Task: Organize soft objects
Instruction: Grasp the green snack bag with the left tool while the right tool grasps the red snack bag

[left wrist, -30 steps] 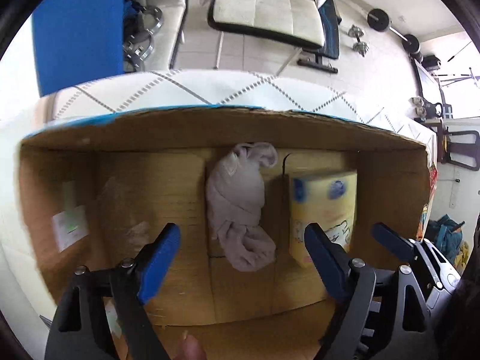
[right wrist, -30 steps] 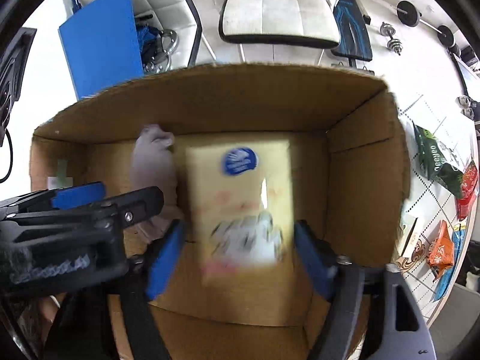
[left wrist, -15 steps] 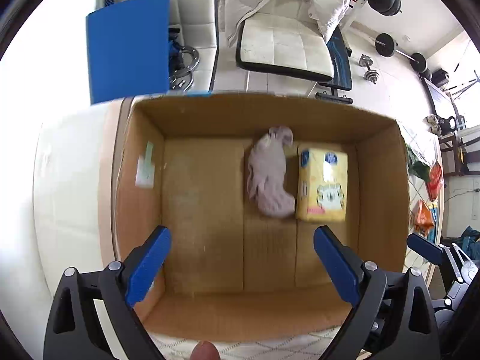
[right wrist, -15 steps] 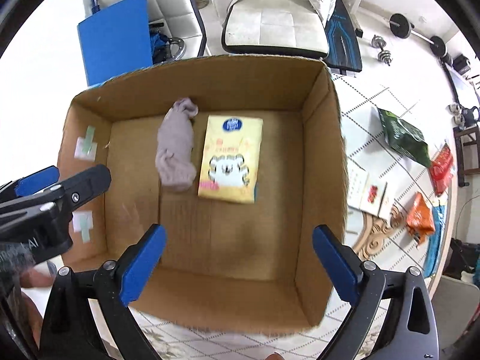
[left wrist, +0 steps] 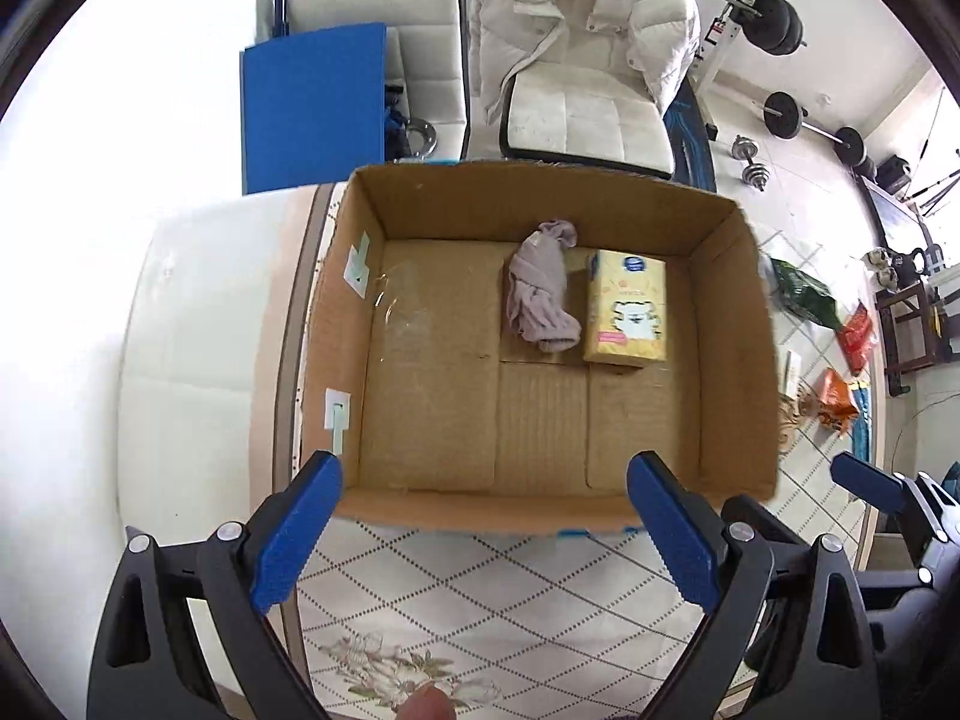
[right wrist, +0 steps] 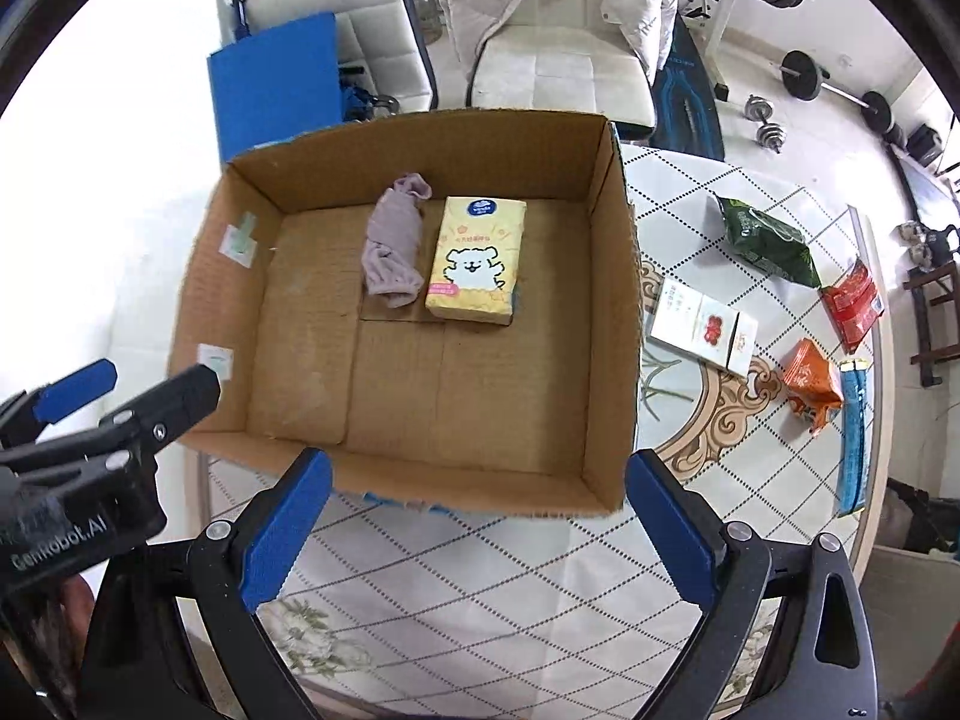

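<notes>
Both grippers, L (left wrist: 480,540) & R (right wrist: 477,534), wide open, empty; snack bags (right wrist: 768,240) right of cardboard box (right wrist: 618,300), nearer R.

A round table (right wrist: 492,588) covered with a white cloth of grey diamond lattice and floral print is seen from above. An open brown cardboard box (right wrist: 618,324) is set on it toward the left. To the right of the box, a white carton with a red emblem (right wrist: 702,330), a dark green snack bag (right wrist: 765,240), a red packet (right wrist: 852,306), an orange packet (right wrist: 810,381) and a blue wrapper (right wrist: 852,438) are laid apart on the cloth.
</notes>
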A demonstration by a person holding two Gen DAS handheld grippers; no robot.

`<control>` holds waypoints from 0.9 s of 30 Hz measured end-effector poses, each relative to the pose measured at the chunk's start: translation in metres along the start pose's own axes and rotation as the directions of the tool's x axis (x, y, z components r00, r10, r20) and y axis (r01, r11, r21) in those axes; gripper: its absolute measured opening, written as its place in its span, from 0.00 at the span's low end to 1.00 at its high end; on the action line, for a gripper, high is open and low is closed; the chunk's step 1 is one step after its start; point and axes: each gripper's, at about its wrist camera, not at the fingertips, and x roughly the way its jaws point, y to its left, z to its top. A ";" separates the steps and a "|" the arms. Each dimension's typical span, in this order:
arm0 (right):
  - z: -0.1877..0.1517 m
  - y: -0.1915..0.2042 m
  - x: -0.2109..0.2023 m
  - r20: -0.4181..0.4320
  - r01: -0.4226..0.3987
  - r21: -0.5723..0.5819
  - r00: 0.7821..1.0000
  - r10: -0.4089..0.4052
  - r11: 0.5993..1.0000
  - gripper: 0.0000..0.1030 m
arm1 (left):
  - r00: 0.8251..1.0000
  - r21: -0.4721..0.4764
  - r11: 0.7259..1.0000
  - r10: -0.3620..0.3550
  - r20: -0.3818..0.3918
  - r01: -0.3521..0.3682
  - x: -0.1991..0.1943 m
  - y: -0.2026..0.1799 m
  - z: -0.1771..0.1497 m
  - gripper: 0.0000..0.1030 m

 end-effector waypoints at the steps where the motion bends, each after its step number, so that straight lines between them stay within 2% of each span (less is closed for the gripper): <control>1: -0.002 -0.004 -0.005 0.004 -0.012 0.006 1.000 0.012 1.000 0.97 | 1.000 -0.001 1.000 0.001 0.009 -0.001 -0.008 -0.005 -0.002 0.95; 4: -0.009 -0.031 -0.023 0.016 -0.059 0.046 0.998 0.058 0.997 0.97 | 0.999 0.009 1.000 -0.010 0.035 0.010 -0.029 -0.028 -0.002 0.95; 6: -0.013 -0.060 -0.036 0.029 -0.076 0.085 0.997 0.074 0.993 0.97 | 0.998 0.013 0.999 -0.047 0.043 0.046 -0.040 -0.051 0.000 0.95; 9: -0.017 -0.115 -0.052 0.041 -0.067 0.153 0.997 0.061 0.986 0.97 | 0.992 0.028 0.991 -0.128 0.012 0.128 -0.042 -0.103 0.010 0.95; 11: -0.018 -0.161 -0.060 0.048 -0.031 0.205 0.999 0.022 0.978 0.97 | 0.984 0.028 0.984 -0.174 -0.031 0.175 -0.033 -0.136 0.019 0.95; 13: -0.017 -0.200 -0.063 0.050 0.005 0.251 0.999 -0.019 0.968 0.97 | 0.964 0.010 0.969 -0.245 -0.104 0.248 -0.013 -0.176 0.030 0.95; 15: -0.014 -0.248 -0.061 0.036 0.041 0.305 0.998 -0.055 0.952 0.97 | 0.950 -0.010 0.963 -0.268 -0.160 0.270 0.010 -0.211 0.042 0.95; 16: -0.013 -0.267 -0.059 0.029 0.048 0.323 0.998 -0.060 0.945 0.97 | 0.935 -0.032 0.954 -0.299 -0.190 0.299 0.027 -0.233 0.048 0.95; 17: -0.010 -0.291 -0.055 0.022 0.053 0.342 0.998 -0.064 0.938 0.97 | 0.931 -0.045 0.954 -0.299 -0.211 0.297 0.036 -0.244 0.051 0.95; 18: -0.009 -0.307 -0.052 0.018 0.053 0.353 0.998 -0.063 0.934 0.97 | 0.916 -0.077 0.948 -0.319 -0.245 0.309 0.054 -0.260 0.057 0.95; 20: -0.004 -0.338 -0.040 -0.010 0.073 0.372 0.997 -0.075 0.925 0.97 | 0.896 -0.115 0.943 -0.332 -0.295 0.312 0.083 -0.280 0.065 0.95; 24: 0.012 -0.401 -0.009 -0.061 0.056 0.450 0.998 -0.032 0.891 0.97 | 0.865 -0.217 0.932 -0.351 -0.357 0.289 0.133 -0.300 0.085 0.95; 27: 0.025 -0.438 0.016 -0.068 -0.016 0.537 0.996 0.062 0.844 0.97 | 0.839 -0.313 0.906 -0.393 -0.377 0.284 0.161 -0.309 0.103 0.95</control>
